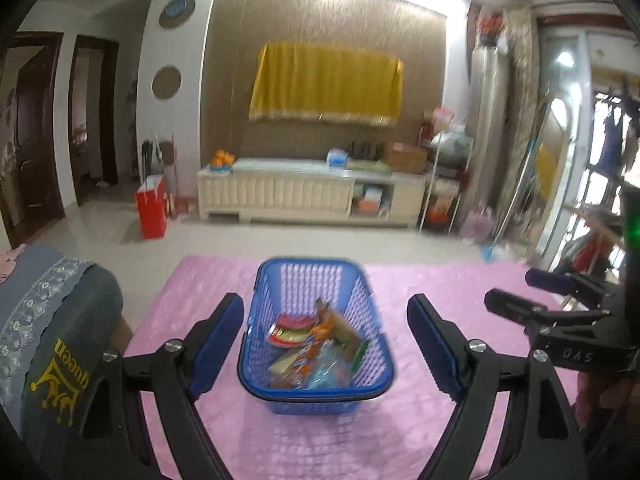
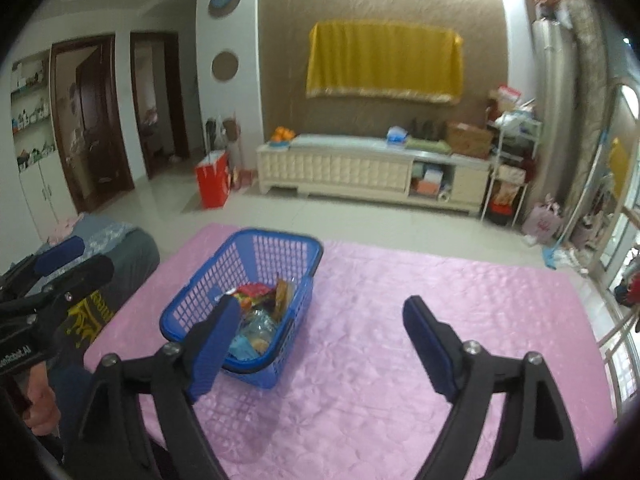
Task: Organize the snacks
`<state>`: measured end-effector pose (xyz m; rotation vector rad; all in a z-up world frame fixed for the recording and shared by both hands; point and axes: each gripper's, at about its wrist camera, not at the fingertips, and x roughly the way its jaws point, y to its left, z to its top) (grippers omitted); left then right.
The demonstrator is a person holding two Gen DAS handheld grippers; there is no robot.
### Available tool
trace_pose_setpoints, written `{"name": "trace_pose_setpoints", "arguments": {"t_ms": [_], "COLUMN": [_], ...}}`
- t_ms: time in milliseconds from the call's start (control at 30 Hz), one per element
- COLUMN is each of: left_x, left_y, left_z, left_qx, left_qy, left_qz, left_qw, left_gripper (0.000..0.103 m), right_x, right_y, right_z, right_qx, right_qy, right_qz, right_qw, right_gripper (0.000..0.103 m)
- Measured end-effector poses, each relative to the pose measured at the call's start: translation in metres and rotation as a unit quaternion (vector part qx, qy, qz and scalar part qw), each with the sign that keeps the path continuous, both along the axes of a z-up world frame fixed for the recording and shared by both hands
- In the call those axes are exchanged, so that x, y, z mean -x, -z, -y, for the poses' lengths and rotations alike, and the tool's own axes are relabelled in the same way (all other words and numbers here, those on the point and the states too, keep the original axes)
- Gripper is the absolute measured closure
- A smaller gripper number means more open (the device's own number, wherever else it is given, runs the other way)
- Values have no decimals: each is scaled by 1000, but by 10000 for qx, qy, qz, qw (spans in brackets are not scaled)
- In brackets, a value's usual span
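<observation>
A blue plastic basket [image 1: 372, 360] stands on the pink quilted cloth [image 1: 440, 292]. Several snack packets [image 1: 316, 348] lie inside it. My left gripper [image 1: 326, 320] is open and empty, raised just in front of the basket, its fingers to either side of it. In the right wrist view the basket [image 2: 208, 296] with the snack packets [image 2: 260, 312] sits left of centre. My right gripper [image 2: 322, 320] is open and empty, above the cloth [image 2: 440, 320] to the right of the basket. Each gripper shows at the edge of the other's view.
A grey cushion with lace trim and yellow print [image 1: 60, 320] lies at the cloth's left edge. Beyond the cloth are tiled floor, a red bag [image 1: 151, 210] and a cream cabinet [image 1: 312, 196]. A cluttered rack [image 2: 508, 160] stands at the right.
</observation>
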<state>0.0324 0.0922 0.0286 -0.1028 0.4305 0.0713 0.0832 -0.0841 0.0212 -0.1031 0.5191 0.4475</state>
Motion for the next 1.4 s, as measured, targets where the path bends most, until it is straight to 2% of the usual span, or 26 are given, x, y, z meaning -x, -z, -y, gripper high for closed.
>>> {"name": "trace_pose_setpoints", "arguments": {"t_ms": [100,167,233,333,400,600,933,1400], "left_x": [20,27,34,42,43,48,55,56], "left_y": [-8,-9,-7,-2,2,9,7,8], "left_z": [12,19,26,34,37,40,42,40], "left_qx": [-124,-266,-366,-399,-399,-405,-336,-309], "left_qy": [-3,-9,14,140,216,210,251,174], "left_qz": [236,250,258,278,213,42,9,-57], "left_qw": [9996,9993,9990,9987,9987,9989,9991,9994], "left_gripper": [21,21,16,13,0,0,0,0], "right_x": [18,30,37,45,48,54,64,73], "right_y": [-4,-7,-8,-6,-3,6,8,11], "right_z": [8,10,9,8,8,14,19,17], "right_qx": [-137,-166,-112,-19,24,-83,-240,-167], "right_qy": [54,82,96,121,180,285,133,96], "right_qz": [172,283,355,500,537,413,290,343], "right_qw": [9997,9994,9993,9987,9984,9987,9992,9992], "right_gripper": [3,1,0,0,0,0,0,0]}}
